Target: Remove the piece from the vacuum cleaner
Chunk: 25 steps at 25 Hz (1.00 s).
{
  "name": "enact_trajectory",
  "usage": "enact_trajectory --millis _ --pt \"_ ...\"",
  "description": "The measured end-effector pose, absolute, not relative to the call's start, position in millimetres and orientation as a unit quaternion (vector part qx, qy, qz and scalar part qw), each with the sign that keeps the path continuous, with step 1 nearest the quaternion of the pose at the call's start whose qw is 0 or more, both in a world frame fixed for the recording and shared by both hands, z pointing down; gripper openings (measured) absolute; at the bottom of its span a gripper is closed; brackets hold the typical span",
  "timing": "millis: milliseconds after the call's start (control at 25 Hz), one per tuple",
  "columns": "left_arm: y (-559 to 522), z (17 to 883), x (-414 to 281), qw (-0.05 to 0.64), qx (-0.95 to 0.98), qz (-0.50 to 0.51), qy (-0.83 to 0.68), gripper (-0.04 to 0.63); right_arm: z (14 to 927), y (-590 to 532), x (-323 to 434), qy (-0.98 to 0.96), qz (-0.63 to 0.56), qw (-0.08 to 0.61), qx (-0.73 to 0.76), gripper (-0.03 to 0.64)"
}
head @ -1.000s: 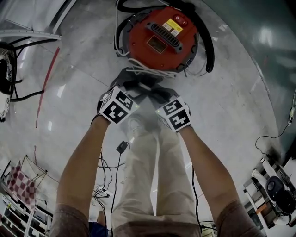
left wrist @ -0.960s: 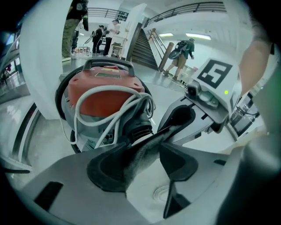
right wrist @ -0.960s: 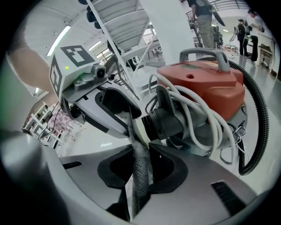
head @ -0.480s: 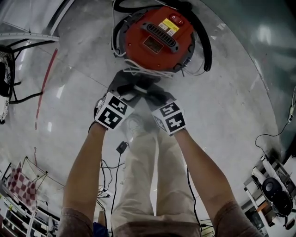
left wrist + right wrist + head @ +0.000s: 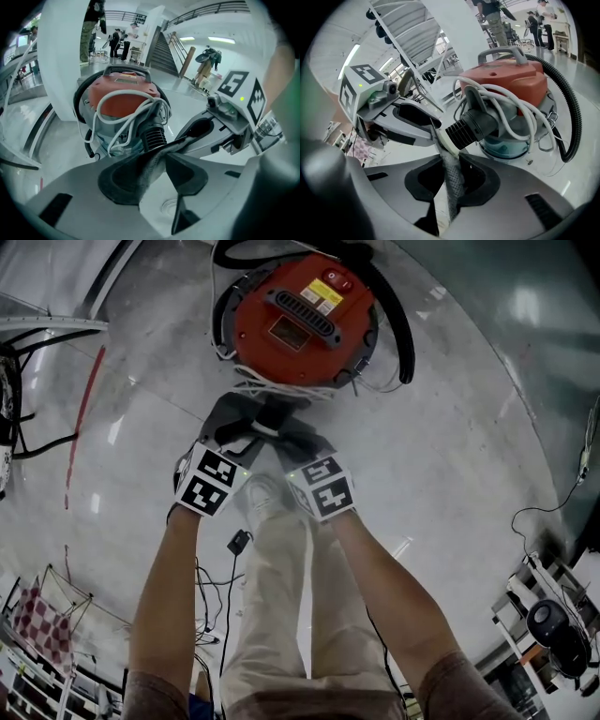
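L gripper, just in front of vacuum cleaner: jaws have just been closing and pads are now pinching the grey mesh-textured piece, which is sticking out of ribbed hose cuff at vac's front. R gripper, beside it on same side of vac, is also clamping the piece. Judging: two-handed grip is forming, piece not yet off. Count: 1 vac, 1 cuff, 1 piece, 2 grippers.

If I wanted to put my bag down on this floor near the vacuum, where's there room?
Bare floor right of the vacuum cleaner, beyond its black hose; also between it and the red floor stripe. Crowded: loose cables by the person's legs, racks lower right.
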State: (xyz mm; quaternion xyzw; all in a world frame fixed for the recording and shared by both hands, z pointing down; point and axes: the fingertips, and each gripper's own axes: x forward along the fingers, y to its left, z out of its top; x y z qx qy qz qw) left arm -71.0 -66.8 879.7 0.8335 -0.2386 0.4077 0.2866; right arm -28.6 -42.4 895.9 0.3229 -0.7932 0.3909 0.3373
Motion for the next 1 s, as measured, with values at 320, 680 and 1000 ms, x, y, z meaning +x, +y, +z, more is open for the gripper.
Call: enact_trajectory --millis 320,680,1000 --pt "-41 885 -82 0.320 0.815 0.427 -0.227 0.150 898 -16 -37 -0.797 0.401 0.350 0.287 0.052" --pt "-7 865 -77 0.339 0.822 0.395 -0.233 0.117 871 15 -27 -0.802 0.376 0.366 0.286 0.052" --pt "2 769 -39 0.323 0.837 0.366 -0.247 0.112 772 19 13 -0.816 0.339 0.372 0.285 0.052"
